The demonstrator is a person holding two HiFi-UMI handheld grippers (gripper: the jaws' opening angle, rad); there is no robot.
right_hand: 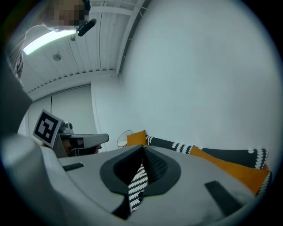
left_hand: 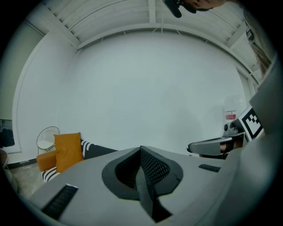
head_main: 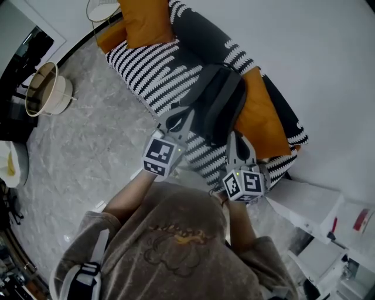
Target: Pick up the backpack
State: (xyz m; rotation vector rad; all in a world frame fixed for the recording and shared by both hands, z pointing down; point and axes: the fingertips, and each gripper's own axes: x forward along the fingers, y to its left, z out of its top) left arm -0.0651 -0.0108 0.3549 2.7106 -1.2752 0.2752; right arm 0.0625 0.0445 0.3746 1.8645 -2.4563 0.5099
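A dark grey backpack (head_main: 220, 99) lies on a black-and-white striped sofa (head_main: 143, 67), between two orange cushions (head_main: 146, 20) (head_main: 258, 120). My left gripper (head_main: 179, 119) hangs over the sofa seat at the backpack's near left edge, jaws shut and empty. My right gripper (head_main: 236, 142) is near the backpack's lower right corner, beside the orange cushion, also shut with nothing held. In the left gripper view the shut left gripper (left_hand: 141, 152) points at the white wall, with the right gripper (left_hand: 212, 145) off to its right. Striped fabric shows under the shut right gripper (right_hand: 142, 152). Neither gripper view shows the backpack.
A beige round basket (head_main: 47, 88) stands on the grey marble floor (head_main: 88, 152) to the left. A wire side table (head_main: 102, 9) sits at the sofa's far end. White boxes and shelves (head_main: 328, 217) stand at the lower right. A white wall (head_main: 304, 58) runs behind the sofa.
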